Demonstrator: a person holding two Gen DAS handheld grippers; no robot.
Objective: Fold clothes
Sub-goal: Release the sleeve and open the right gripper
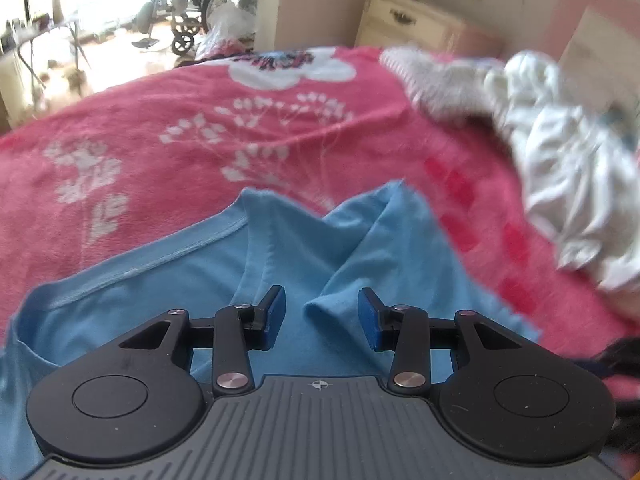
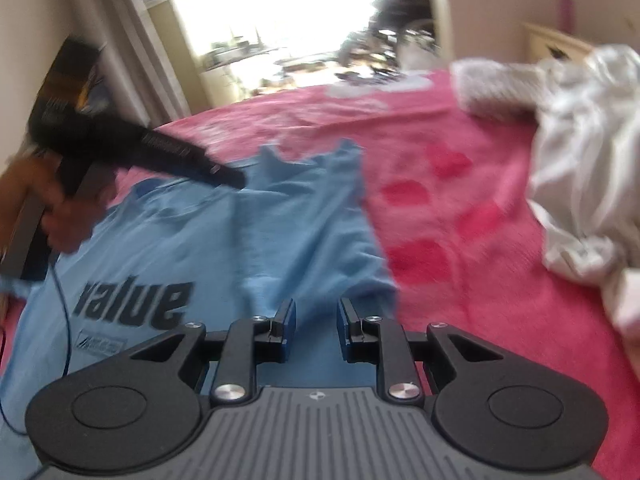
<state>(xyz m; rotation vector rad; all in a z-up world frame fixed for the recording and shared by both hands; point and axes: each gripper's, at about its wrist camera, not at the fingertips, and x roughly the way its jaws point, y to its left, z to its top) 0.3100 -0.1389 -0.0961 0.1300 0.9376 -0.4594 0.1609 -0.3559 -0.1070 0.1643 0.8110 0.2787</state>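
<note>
A light blue T-shirt [image 1: 180,280] lies crumpled on a pink blanket [image 1: 160,140]. In the right wrist view the shirt [image 2: 280,220] shows a black print reading "value" [image 2: 132,304]. My left gripper [image 1: 322,295] hovers low over the shirt with its jaws apart. A raised fold of blue cloth [image 1: 320,312] sits in the gap, and the blue pads do not press on it. My right gripper [image 2: 317,307] stands over the shirt's right edge, its jaws narrowly apart with nothing pinched. The right wrist view also shows the left gripper [image 2: 232,176], blurred, held by a hand [image 2: 64,216].
A heap of white clothes [image 1: 568,184] and a grey fuzzy item [image 1: 432,80] lie at the bed's right side. A cream dresser [image 1: 408,20] stands behind the bed. A wheelchair [image 1: 208,0] and a folding table [image 1: 40,32] are in the bright room beyond.
</note>
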